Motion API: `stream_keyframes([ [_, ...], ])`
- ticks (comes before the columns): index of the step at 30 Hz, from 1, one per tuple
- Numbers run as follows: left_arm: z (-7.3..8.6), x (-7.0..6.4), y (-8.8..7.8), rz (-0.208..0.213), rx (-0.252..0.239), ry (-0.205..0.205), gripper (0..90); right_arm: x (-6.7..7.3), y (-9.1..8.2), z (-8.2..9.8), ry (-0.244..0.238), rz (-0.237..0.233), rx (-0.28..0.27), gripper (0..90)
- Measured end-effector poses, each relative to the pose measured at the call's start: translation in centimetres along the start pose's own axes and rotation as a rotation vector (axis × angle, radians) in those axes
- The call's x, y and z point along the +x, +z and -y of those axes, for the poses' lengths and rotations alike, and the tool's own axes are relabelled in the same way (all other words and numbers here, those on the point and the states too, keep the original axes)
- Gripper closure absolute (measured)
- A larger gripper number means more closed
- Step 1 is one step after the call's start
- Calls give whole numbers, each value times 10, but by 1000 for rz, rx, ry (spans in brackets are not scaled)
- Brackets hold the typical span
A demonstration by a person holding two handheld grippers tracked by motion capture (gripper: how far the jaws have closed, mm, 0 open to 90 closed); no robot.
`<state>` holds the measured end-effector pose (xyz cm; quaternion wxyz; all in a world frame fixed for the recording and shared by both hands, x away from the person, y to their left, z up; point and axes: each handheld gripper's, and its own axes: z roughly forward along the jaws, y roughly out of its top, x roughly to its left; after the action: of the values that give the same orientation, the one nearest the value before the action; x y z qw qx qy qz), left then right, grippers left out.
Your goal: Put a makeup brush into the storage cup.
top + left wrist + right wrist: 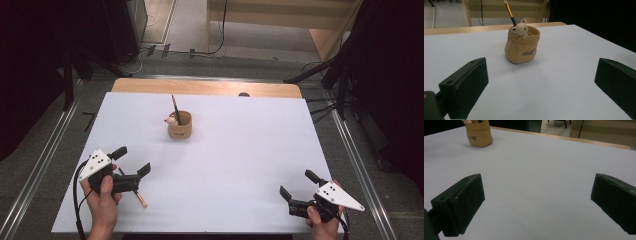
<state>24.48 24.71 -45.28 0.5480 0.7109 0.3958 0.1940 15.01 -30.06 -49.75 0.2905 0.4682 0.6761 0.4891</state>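
— What lies under your work?
— A white surface [240, 165]. A wooden strip [200, 87] is bare along its far edge, and you can see a small dark knob [244, 94] on that strip.
— And around you?
— A metal rail [45, 155] runs along the grey floor [210, 67] on either side of you. Beyond the far edge a black cable [223, 25] trails down over the floor, beside pale wooden furniture [280, 12].

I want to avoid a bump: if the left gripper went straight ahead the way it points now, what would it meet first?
Probably the tan bag-shaped holder with the brush in it; the left gripper has bare white table before it. It sits slightly left of centre, so contact is likely, not certain.
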Motion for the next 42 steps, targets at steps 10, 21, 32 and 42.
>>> stream_keyframes([
  [10, 18, 14, -15, -53, 3, -38, 0, 1, 0, 0, 3, 6, 0, 0],
  [21, 21, 19, -28, -75, -2, -43, 0, 1, 0, 0, 4, 10, -5, 0],
  [32, 16, 17, -32, -116, 61, -57, 0, 1, 0, -1, -1, 7, -3, 0],
  [42, -4, 15, -22, -165, 232, 5, 0, -4, -4, 0, 13, 20, -9, 0],
])
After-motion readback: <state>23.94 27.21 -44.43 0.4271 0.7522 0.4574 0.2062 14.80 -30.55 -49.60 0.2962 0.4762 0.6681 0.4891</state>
